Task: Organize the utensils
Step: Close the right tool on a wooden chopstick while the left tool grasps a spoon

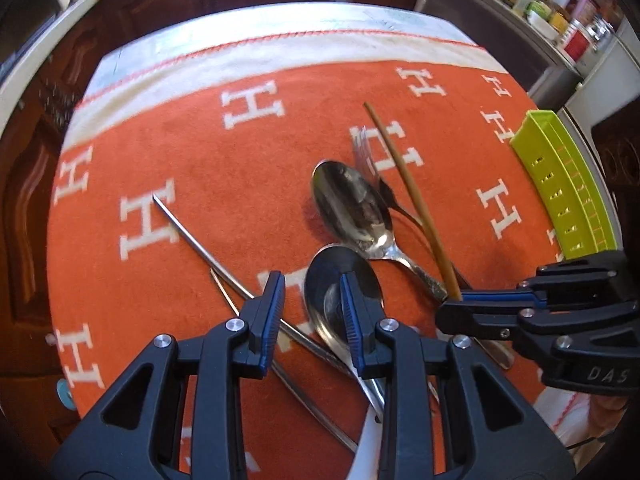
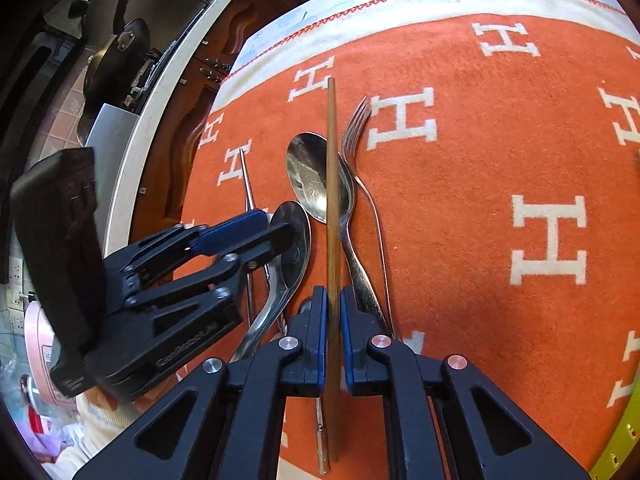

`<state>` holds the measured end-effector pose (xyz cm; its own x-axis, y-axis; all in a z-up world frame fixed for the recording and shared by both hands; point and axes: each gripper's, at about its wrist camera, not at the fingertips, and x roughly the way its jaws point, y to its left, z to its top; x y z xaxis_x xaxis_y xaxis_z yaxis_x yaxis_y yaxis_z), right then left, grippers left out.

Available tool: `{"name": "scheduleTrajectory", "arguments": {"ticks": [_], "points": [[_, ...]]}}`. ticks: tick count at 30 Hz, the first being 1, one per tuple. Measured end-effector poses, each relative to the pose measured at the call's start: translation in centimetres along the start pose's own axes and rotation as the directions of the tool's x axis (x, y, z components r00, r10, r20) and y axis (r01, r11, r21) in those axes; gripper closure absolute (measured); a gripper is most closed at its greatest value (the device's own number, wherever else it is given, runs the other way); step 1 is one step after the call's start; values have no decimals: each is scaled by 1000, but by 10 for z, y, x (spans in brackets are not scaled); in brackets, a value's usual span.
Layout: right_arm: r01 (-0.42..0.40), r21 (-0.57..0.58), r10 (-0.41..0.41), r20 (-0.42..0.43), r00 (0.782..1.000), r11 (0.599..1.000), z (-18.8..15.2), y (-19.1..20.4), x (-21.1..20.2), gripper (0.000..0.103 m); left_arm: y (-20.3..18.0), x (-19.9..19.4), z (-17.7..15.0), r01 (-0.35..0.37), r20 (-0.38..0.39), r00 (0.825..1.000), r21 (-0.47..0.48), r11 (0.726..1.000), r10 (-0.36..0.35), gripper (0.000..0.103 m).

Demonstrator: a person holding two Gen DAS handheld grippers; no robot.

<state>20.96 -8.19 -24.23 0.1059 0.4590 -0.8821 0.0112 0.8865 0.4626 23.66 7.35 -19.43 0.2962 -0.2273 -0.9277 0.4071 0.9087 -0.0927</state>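
While my right gripper [image 2: 331, 316] has its jaws pressed tight on the brown wooden chopstick [image 2: 331, 184], I see the stick runs straight out ahead of me, over the bowl of a big spoon [image 2: 310, 178] and beside a fork [image 2: 355, 128]. If I lift too fast, I think the far end could drag on that spoon and knock it, or the thin stick could twist and slip out, since only a small bit of it is pinched. My left gripper [image 1: 312, 300] has its jaws only a little way apart and holds nothing. One finger hangs over the bowl of a second spoon [image 1: 340, 280], and the other is near two thin metal chopsticks [image 1: 208, 252] that cross each other. I cannot tell if it touches the spoon yet. If I close there, the shiny round bowl may slide away, or I may grab a metal stick too. My two grippers are near each other, so they could bump if I move both at once. All these things lie in a pile on the orange cloth [image 1: 240, 184] with white letters that covers the worktop, and one pull could shift the whole pile. The green tray [image 1: 560, 184] waits at the cloth's right edge, well apart, so the stick could fall on the way.
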Motion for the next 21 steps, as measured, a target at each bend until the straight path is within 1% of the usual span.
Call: {"name": "scheduleTrajectory", "arguments": {"ticks": [2,5,7,8,12,15,16,18,21], "points": [[-6,4,6,1,1000,1000,-2,-2,-1,97,-5,1,-1,-3,6,1000,36,999,3,71],[-9,12,9,3,1000,1000,-3,-5,-2,97,-9,0,-4,-13,21,1000,65,998,12,71],[-11,20,11,6,1000,1000,-4,-7,-3,97,-10,-1,-5,-14,28,1000,58,998,12,81],[-11,23,10,7,1000,1000,-4,-8,-4,97,-9,-2,-4,-10,29,1000,45,999,9,94],[-14,31,13,15,1000,999,-5,-11,-6,97,-2,-6,-6,16,33,999,-24,1000,-16,99],[-16,32,15,28,999,999,-7,-13,-13,97,3,-13,-7,46,53,998,-92,995,-42,103],[-16,32,15,34,999,999,-9,-14,-17,97,4,-18,-8,53,65,997,-112,992,-46,103],[-18,31,17,49,999,999,-11,-15,-25,97,1,-27,-10,46,83,996,-128,991,-35,103],[-20,31,18,68,998,999,-14,-15,-35,97,-4,-40,-16,63,102,994,-143,988,-49,103]]}}
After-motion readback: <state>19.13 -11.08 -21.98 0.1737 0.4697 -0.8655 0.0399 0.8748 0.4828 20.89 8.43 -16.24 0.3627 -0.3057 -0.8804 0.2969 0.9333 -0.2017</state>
